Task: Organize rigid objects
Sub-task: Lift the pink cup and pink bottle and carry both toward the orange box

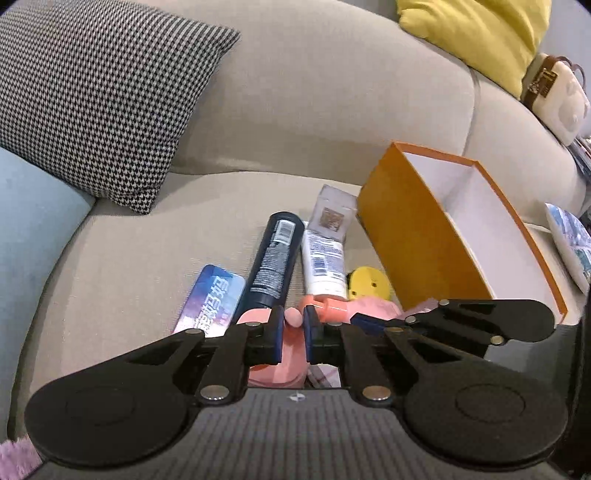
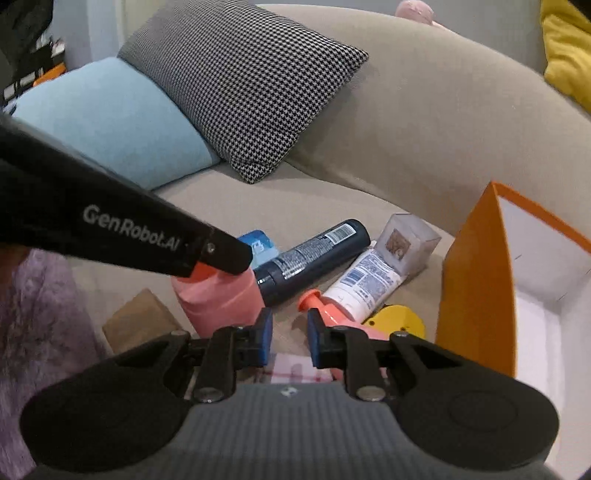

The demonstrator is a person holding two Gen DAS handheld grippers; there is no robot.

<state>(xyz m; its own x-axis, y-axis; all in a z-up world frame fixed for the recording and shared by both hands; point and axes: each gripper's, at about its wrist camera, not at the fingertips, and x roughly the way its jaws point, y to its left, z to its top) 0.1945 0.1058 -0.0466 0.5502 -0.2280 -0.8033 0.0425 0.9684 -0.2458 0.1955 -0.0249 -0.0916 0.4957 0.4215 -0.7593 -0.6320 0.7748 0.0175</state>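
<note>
Rigid items lie on a beige sofa seat. My left gripper (image 1: 293,328) is shut on the top knob of an upright pink bottle (image 1: 277,365), which also shows in the right wrist view (image 2: 225,295) under the left gripper's black body. My right gripper (image 2: 290,338) is open and empty, low over the seat between the pink bottle and a lying pink-orange pump bottle (image 2: 332,317). Beside them lie a dark blue tube (image 1: 271,258), a white tube (image 1: 323,262), a clear cube box (image 1: 330,214), a yellow disc (image 1: 369,282) and a blue flat tin (image 1: 212,299). An open orange box (image 1: 424,236) stands at the right.
A houndstooth cushion (image 1: 92,96) and a light blue cushion (image 2: 110,118) lean at the back left. A yellow cushion (image 1: 476,33) and a white bag (image 1: 554,96) sit at the back right. A brown card (image 2: 140,321) and purple fluffy fabric (image 2: 37,332) lie at the near left.
</note>
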